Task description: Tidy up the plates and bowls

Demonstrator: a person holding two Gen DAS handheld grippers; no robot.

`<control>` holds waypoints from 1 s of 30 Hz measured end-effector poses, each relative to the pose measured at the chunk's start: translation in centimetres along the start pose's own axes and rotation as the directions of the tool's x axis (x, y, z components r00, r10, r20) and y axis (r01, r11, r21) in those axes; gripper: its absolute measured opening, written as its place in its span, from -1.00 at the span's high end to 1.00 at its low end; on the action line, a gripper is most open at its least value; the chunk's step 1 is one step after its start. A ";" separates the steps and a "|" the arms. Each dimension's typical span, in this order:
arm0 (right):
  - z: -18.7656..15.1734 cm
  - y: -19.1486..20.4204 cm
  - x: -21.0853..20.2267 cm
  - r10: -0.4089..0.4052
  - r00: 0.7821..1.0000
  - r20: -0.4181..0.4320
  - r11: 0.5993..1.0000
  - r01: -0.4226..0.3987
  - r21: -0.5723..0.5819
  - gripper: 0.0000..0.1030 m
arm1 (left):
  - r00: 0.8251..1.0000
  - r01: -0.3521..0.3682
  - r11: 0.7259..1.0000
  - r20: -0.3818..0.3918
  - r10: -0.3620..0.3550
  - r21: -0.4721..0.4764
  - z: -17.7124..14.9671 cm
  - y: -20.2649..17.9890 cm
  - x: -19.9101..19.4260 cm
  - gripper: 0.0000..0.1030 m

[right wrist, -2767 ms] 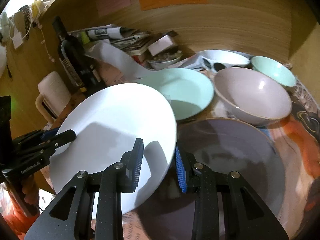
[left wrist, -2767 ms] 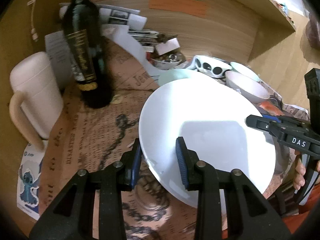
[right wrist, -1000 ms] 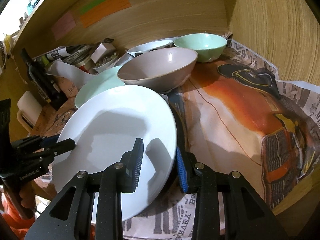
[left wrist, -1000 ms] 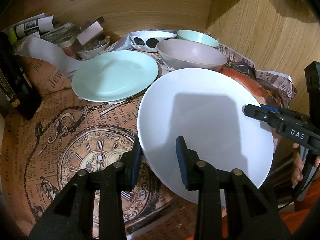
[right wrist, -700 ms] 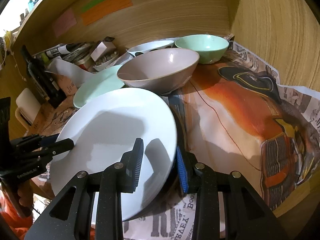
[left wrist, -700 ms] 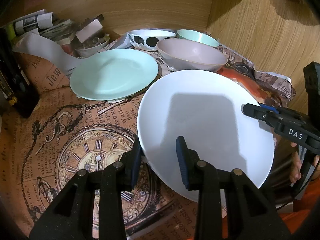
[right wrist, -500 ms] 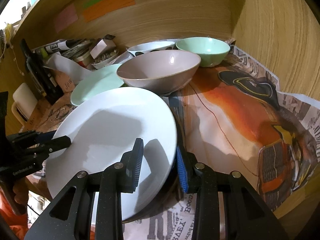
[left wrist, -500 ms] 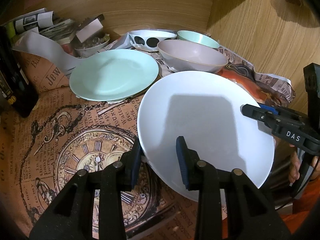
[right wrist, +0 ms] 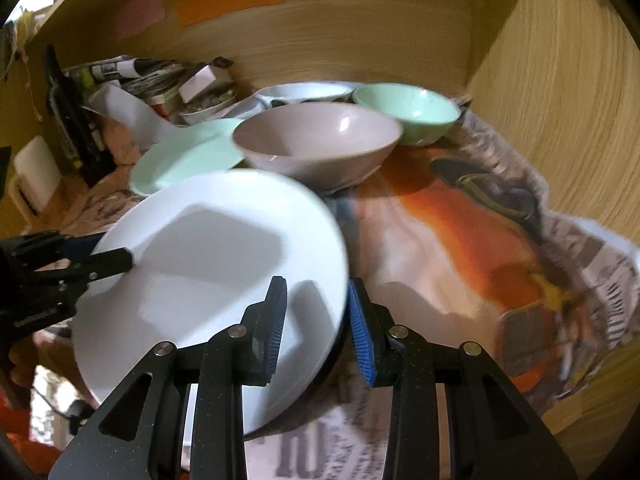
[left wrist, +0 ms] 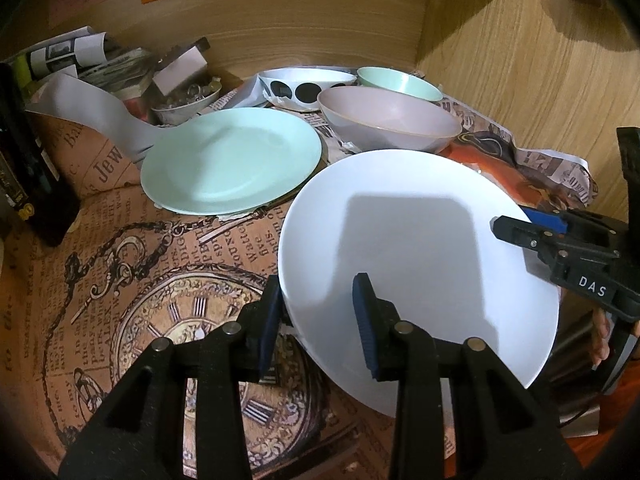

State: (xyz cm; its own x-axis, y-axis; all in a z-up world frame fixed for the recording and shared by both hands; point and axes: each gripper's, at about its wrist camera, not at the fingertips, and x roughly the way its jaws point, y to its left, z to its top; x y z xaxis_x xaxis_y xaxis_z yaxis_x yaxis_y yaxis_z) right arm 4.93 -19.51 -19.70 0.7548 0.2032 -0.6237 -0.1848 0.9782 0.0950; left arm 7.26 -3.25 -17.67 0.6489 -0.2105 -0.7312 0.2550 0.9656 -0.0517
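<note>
A large white plate (left wrist: pixel 416 256) is held above the table by both grippers. My left gripper (left wrist: pixel 316 324) is shut on its near left rim. My right gripper (right wrist: pixel 318 326) is shut on its opposite rim and shows at the right of the left wrist view (left wrist: pixel 560 240). The white plate (right wrist: pixel 212 268) is tilted in the right wrist view. Behind it stand a mint plate (left wrist: pixel 232 160), a mauve bowl (left wrist: pixel 388 120), a mint bowl (left wrist: pixel 396 84) and a white bowl with black dots (left wrist: pixel 304 86).
A dark wine bottle (left wrist: pixel 28 160) stands at the left. Papers, a small box and a small dish of bits (left wrist: pixel 188 100) are piled at the back. Wooden walls (left wrist: pixel 520 80) close the back and right. Printed paper (left wrist: pixel 140 260) covers the table.
Both grippers carried the white plate from the left, by the bottle and mug, over to the right side near the bowls. In the last half second it shifted only slightly.
</note>
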 end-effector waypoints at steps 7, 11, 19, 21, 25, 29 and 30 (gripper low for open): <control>0.5 -1.4 -0.1 0.024 1.000 0.012 0.999 -0.024 0.048 0.42 | 1.000 0.011 1.000 -0.006 -0.011 0.004 0.2 -0.3 0.8 0.32; 0.9 -1.6 -0.6 0.076 0.997 0.025 0.994 -0.078 0.080 0.41 | 1.000 0.002 1.000 -0.001 -0.002 -0.014 0.5 0.4 0.3 0.32; 3.0 -0.8 -1.6 0.174 0.980 0.096 0.979 -0.183 0.088 0.19 | 0.992 -0.068 0.996 0.102 0.074 -0.063 1.8 3.0 -3.2 -0.14; 3.7 -0.5 -1.8 0.186 0.976 0.116 0.977 -0.196 0.079 0.14 | 0.984 -0.111 0.991 0.133 0.121 -0.076 2.4 3.9 -4.1 -0.23; 5.6 0.1 -2.1 0.217 0.965 0.149 0.973 -0.225 0.044 0.12 | 0.970 -0.163 0.980 0.160 0.181 -0.118 3.5 5.9 -5.1 -0.40; 7.8 0.8 -2.3 0.240 0.955 0.173 0.970 -0.244 0.001 0.05 | 0.964 -0.189 0.967 0.156 0.216 -0.168 4.5 8.2 -5.3 -0.45; 8.4 1.0 -2.4 0.243 0.953 0.179 0.970 -0.245 -0.011 0.05 | 0.963 -0.193 0.964 0.153 0.221 -0.182 4.8 8.9 -5.2 -0.48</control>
State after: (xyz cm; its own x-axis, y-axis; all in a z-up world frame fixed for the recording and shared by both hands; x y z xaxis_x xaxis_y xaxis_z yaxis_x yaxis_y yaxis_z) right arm 8.26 -18.61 -11.57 0.7874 0.4391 -0.4327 -0.3712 0.8981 0.2359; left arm 9.55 5.71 -11.08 0.7909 -0.0126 -0.6119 -0.0097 0.9994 -0.0330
